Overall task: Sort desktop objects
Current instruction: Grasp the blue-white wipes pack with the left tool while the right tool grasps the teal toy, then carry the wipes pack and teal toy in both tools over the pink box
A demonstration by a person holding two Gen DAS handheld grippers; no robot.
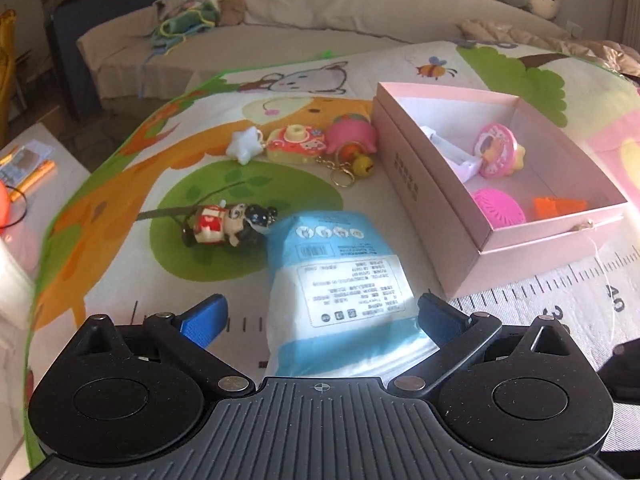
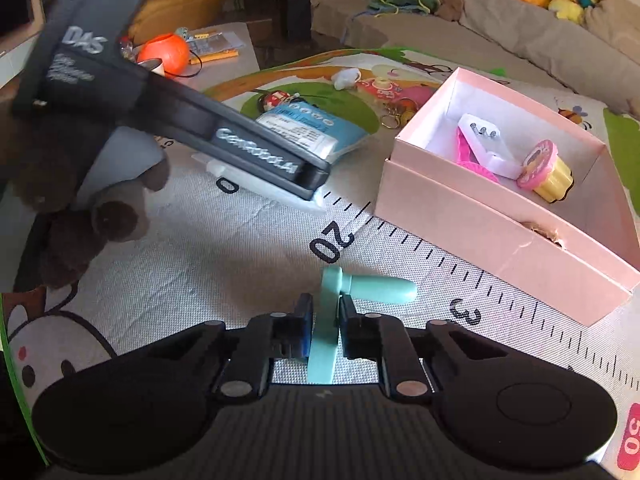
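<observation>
Pink box [image 1: 436,216] sits on the play mat [image 1: 160,280] already holding toys, the left tool [image 1: 320,316] spread wide around the blue-white packet [image 1: 336,276], and the right tool [image 2: 325,320] clamped on a mint-green toy [image 2: 326,340].

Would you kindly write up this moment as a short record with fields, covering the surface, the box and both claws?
surface: cartoon play mat with a printed ruler
box: open pink box holding pink toys and an orange piece
left claw: open, straddling the blue and white packet, pads not pressing
right claw: shut on the mint green toy
loose on mat: white star, toy camera, pink keychain toy, wind-up figure
</observation>
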